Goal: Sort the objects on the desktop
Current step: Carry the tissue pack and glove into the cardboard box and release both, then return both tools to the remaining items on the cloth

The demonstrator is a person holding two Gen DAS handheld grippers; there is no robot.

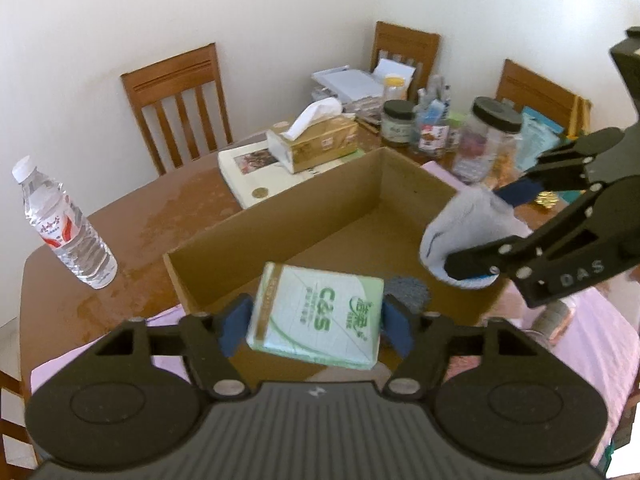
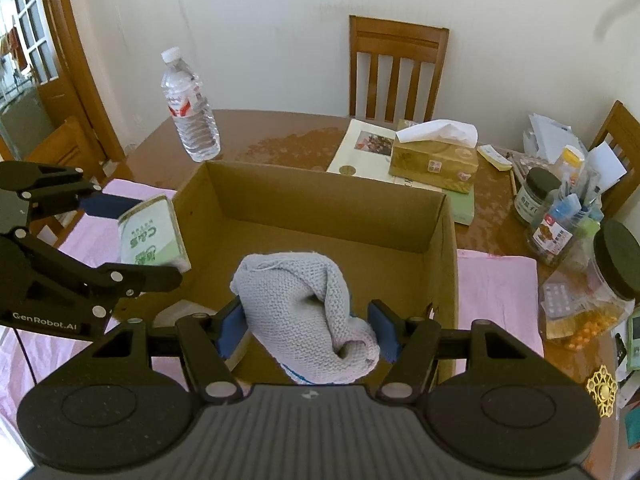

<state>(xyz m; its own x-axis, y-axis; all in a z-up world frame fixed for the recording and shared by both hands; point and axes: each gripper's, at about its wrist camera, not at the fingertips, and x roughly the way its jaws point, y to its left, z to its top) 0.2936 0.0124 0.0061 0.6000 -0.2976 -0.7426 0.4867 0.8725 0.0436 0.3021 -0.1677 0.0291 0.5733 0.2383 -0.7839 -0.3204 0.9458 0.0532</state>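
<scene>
Hovering over a box (image 1: 280, 204), left fingers (image 1: 234, 330) stand apart around a green-white tissue pack (image 1: 316, 316); right fingers (image 2: 230, 330) around a grey sock (image 2: 304, 308)

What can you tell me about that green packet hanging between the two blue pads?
The green tissue pack is a flat, soft rectangle in glossy plastic wrap, pale green and white with green lettering. It sits tilted between the blue pads of the left gripper, above the near edge of the open cardboard box. Narrow gaps show at both pads, so it looks released rather than gripped. Nothing else touches it.
</scene>
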